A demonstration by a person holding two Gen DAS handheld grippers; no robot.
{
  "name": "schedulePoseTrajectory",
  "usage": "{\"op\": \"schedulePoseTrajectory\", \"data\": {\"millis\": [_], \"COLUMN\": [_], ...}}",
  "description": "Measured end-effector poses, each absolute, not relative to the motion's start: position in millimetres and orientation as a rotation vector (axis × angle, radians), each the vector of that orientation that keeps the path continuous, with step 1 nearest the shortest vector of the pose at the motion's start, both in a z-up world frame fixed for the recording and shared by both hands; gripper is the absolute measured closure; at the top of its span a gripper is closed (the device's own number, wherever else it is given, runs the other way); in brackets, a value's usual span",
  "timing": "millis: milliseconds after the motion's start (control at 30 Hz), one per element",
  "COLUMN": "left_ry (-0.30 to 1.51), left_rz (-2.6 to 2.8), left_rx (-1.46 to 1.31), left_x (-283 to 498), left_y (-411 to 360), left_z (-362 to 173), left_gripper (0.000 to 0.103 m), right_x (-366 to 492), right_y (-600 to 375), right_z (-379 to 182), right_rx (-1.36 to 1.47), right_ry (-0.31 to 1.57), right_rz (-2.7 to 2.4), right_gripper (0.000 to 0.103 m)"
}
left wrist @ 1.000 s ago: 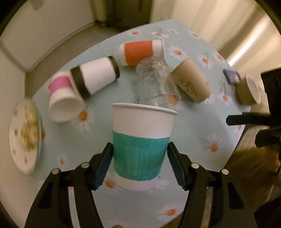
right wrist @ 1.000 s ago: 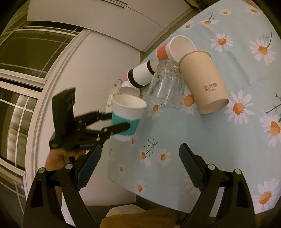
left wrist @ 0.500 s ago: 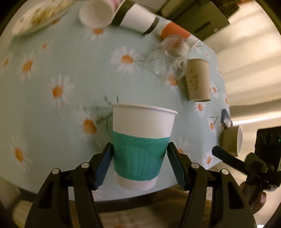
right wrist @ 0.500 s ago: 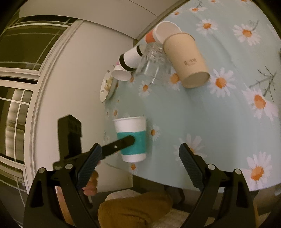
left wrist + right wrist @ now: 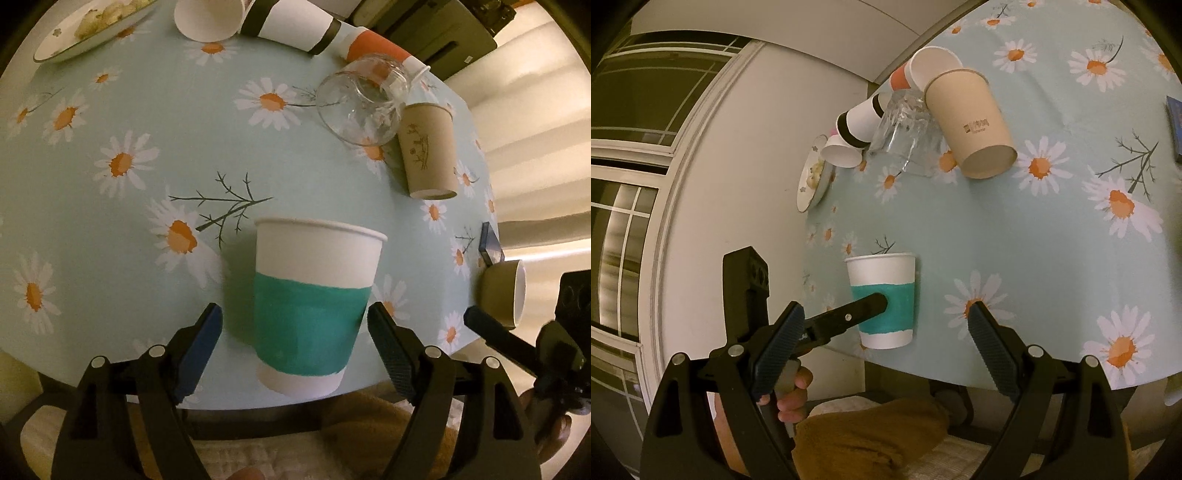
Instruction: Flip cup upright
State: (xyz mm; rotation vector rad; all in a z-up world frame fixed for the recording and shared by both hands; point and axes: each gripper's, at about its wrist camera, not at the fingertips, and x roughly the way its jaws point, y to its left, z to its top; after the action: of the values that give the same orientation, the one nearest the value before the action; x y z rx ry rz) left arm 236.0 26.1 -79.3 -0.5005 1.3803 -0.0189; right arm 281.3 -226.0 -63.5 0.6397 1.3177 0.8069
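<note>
Standing between parted jaws: teal-banded cup (image 5: 314, 314)

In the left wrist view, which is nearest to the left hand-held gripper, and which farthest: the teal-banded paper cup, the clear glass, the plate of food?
1. Teal-banded paper cup, upright between the left hand-held gripper fingers.
2. Clear glass, on its side, far right.
3. Plate of food, far left corner.

Between the jaws stood a matt paper cup (image 5: 316, 306) with a teal band. Beyond it lay a clear, glossy glass (image 5: 360, 105) and a matt kraft-paper cup (image 5: 428, 147) on smooth daisy-print tablecloth (image 5: 110, 122). The finger pads (image 5: 384, 339) looked ribbed.
</note>
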Motion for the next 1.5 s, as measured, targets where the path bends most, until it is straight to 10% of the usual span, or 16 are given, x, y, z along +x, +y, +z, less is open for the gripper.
{"op": "schedulePoseTrajectory", "data": {"millis": [667, 1500], "left_ry": [1.325, 1.121], "left_rz": [-0.078, -0.109], "left_rx": [-0.536, -0.755], "left_x": [202, 129], "left_y": [52, 108], "left_z": [-58, -68], "left_gripper": [0.024, 0.024], "right_x": [292, 294], "right_y": [-173, -103], "right_z": [-88, -108], "right_rx": [0.560, 0.303], "right_ry": [1.418, 1.493], "right_rz": [0.831, 0.766], "right_gripper": [0.014, 0.040]}}
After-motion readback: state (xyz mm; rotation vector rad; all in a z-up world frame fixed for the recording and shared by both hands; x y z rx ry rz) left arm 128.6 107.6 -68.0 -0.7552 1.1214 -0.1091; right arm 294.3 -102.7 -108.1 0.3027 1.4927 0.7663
